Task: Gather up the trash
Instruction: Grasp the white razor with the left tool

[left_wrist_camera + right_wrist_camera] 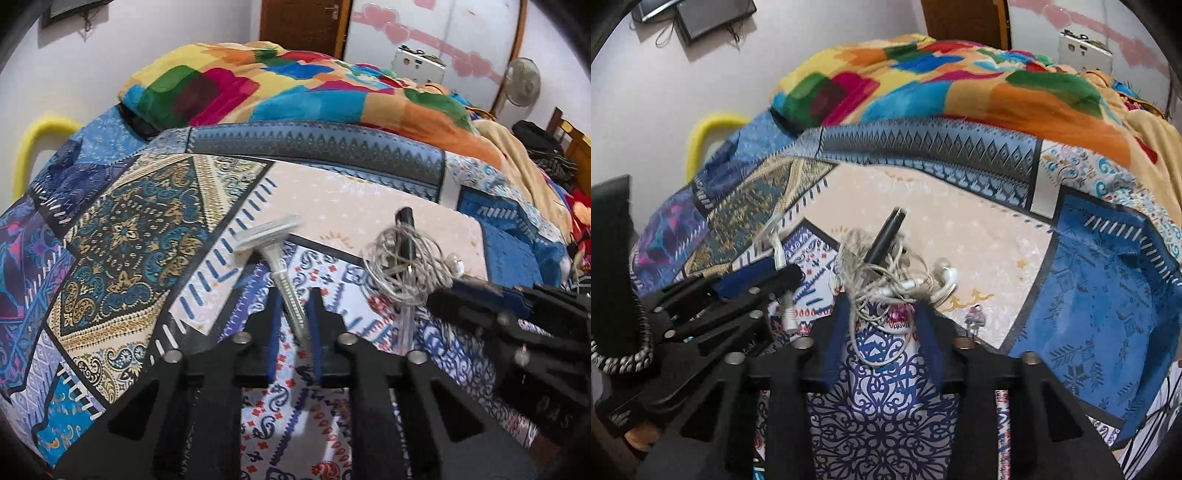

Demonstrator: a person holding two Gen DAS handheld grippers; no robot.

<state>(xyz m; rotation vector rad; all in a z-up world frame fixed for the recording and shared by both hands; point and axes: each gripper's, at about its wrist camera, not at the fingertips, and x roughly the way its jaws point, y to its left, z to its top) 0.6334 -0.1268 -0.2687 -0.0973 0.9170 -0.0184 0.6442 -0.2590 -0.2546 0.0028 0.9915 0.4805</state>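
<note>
A white disposable razor (pixel 271 236) lies on the patterned bedspread (pixel 129 240). Its ribbed handle runs back between the blue pads of my left gripper (pixel 295 299), which is shut on it. To its right sits a tangle of grey-white earphone cord (pixel 399 266) with a black pen (pixel 406 232) poking out of it. In the right wrist view the cord tangle (pixel 882 284) and white earbuds (pixel 945 277) fill the gap at the tips of my right gripper (pixel 882 310), whose pads press on the loops. The left gripper (pixel 775 275) shows at the left there, holding the razor (pixel 777 251).
A multicoloured blanket (pixel 295 85) is heaped at the far side of the bed. A yellow rail (pixel 37 147) stands at the left edge, and a fan (pixel 522 83) and a brown door (pixel 303 26) stand behind. A small wrapper (pixel 975 317) lies right of the tangle.
</note>
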